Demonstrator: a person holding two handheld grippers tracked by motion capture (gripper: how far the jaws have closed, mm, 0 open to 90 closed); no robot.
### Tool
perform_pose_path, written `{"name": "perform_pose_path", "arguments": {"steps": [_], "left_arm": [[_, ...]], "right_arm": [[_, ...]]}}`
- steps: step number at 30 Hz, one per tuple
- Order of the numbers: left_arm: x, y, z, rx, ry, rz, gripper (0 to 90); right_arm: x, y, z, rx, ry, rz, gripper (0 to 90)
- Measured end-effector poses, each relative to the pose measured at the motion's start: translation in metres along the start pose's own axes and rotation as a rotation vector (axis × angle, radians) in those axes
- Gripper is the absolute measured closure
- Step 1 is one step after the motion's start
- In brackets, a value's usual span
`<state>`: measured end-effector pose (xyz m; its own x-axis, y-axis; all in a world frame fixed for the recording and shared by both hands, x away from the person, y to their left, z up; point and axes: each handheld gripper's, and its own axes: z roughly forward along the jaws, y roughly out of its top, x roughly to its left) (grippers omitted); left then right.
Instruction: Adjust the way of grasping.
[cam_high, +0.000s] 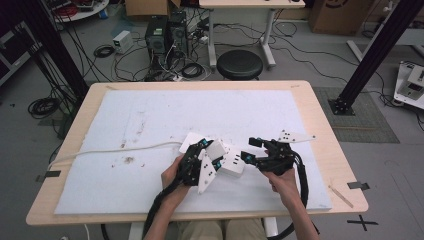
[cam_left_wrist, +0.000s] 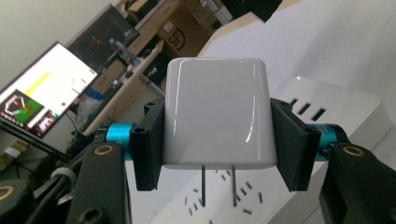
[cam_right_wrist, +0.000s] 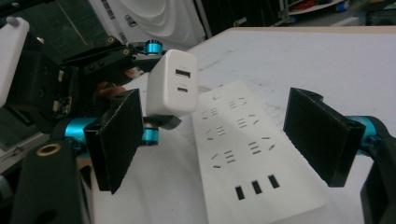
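I have the glossy white two-prong charger block clamped between the fingers of my left gripper, pads pressed flat on its two side faces, with the metal prongs pointing down and clear of everything. Directly under those prongs lies the flat white plastic power strip, resting on the white mat that covers the wooden counter. That is the relation the next move turns on: the prongs hang above the strip's slotted face, apart from it, and they must meet one pair of slots squarely. In the left gripper view they sit just over a row of slots, though I cannot tell whether they are truly lined up.

The strip's long axis runs away from my right gripper, USB ports at the near end in its view. The right gripper's fingers stand wide open with nothing between them, hovering beside the strip (close enough to steady it, I'd judge, if it slides under the push). The left hand is plainly the nearer one for the insertion.

The strip's white cord trails off left across the mat, well out of the way. Nothing stands between prongs and slots.
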<state>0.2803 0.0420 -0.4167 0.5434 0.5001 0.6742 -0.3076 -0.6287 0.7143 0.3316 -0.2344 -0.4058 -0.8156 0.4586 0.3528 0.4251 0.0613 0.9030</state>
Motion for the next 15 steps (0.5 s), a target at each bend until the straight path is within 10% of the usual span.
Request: {"name": "perform_pose_path", "arguments": {"steps": [15], "left_arm": [[-0.029,0.011,-0.002,-0.113,0.087,0.187,42.4]], "right_arm": [[0.01,0.003,0.006,0.05,0.123,-0.055,20.8]]}}
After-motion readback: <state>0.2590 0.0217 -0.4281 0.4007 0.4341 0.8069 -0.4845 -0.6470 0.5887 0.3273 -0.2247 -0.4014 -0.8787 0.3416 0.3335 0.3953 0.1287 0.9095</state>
